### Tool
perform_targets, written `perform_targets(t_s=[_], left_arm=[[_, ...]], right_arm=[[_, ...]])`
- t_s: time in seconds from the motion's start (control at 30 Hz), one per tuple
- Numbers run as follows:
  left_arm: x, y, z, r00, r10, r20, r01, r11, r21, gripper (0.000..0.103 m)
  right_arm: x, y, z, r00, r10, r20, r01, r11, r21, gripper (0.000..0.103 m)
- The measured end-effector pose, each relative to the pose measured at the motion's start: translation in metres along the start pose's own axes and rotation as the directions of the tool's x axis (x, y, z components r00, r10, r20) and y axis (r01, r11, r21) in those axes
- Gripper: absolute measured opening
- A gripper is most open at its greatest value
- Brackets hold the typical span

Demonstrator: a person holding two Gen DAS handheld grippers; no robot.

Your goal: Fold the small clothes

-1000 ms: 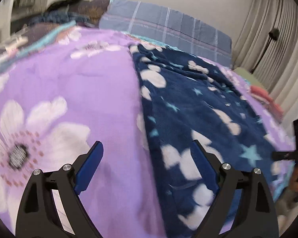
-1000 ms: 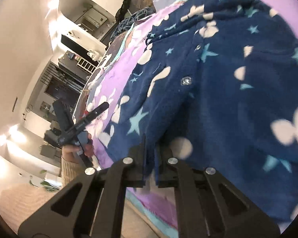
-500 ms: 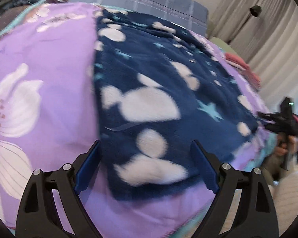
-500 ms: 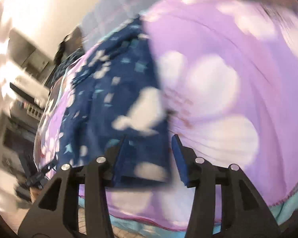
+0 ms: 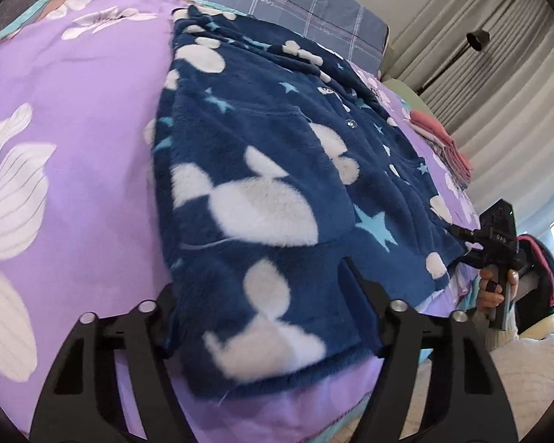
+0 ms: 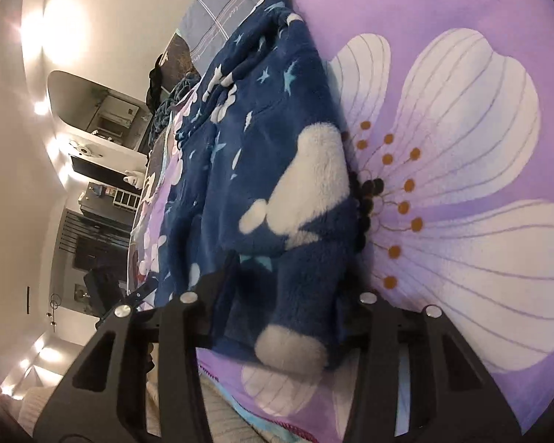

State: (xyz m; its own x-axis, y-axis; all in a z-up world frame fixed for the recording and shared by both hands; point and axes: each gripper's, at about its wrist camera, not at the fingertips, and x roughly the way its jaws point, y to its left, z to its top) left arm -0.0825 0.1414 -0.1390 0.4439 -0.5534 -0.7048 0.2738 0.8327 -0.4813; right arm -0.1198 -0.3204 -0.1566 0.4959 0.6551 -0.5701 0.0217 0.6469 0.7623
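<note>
A navy fleece garment (image 5: 262, 170) with white blobs, pale blue stars and snap buttons lies spread on a purple flowered bedcover (image 5: 74, 129). My left gripper (image 5: 258, 280) straddles its near left corner. Its jaws are closing, and the fabric still lies flat between the fingers. The right wrist view shows the garment (image 6: 277, 140) running away from the lens. Its near right corner is bunched between the fingers of my right gripper (image 6: 291, 277), whose jaws are closing slightly. The fleece hides both pads. The right gripper (image 5: 495, 236) also shows at the garment's far corner, held by a hand.
A grey-blue plaid pillow (image 5: 277, 0) lies at the head of the bed. A stack of folded pink clothes (image 5: 439, 144) sits on the right side, with curtains (image 5: 498, 74) and a lamp (image 5: 478, 38) behind. The bed's front edge runs just under both grippers.
My left gripper swung from the purple cover onto the garment's near corner and its jaws narrowed. My right gripper let go of the hem, rolled, moved to the other corner and opened around it.
</note>
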Motion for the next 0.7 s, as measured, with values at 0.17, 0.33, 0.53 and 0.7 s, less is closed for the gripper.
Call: perform_targets(t_s=[0.17,0.33,0.53,0.7], left_arm=[[0.017,0.000,0.016,0.999,0.014,0.036,-0.014,1.000,0.010,0.059],[0.017,-0.014,0.025,0.995,0.055,0.087,-0.061,0.997,0.057,0.014],[-0.046,-0.039,0.044,0.964,-0.011,0.265,-0.025,0.991,0.133,0.010],[-0.108,-0.076,0.053,0.909,-0.068,0.411,-0.034,0.971,0.237,0.009]], right_arm=[[0.018,0.006,0.011,1.000,0.007,0.008,-0.006,1.000,-0.013,0.041],[0.011,0.015,0.008,0.999,0.003,0.052,-0.004,1.000,0.022,0.013],[-0.033,0.046,0.012,0.970,0.187,0.157,-0.183,0.982,-0.037,0.010],[-0.083,0.087,0.006,0.926,0.279,0.253,-0.244,0.956,-0.162,0.009]])
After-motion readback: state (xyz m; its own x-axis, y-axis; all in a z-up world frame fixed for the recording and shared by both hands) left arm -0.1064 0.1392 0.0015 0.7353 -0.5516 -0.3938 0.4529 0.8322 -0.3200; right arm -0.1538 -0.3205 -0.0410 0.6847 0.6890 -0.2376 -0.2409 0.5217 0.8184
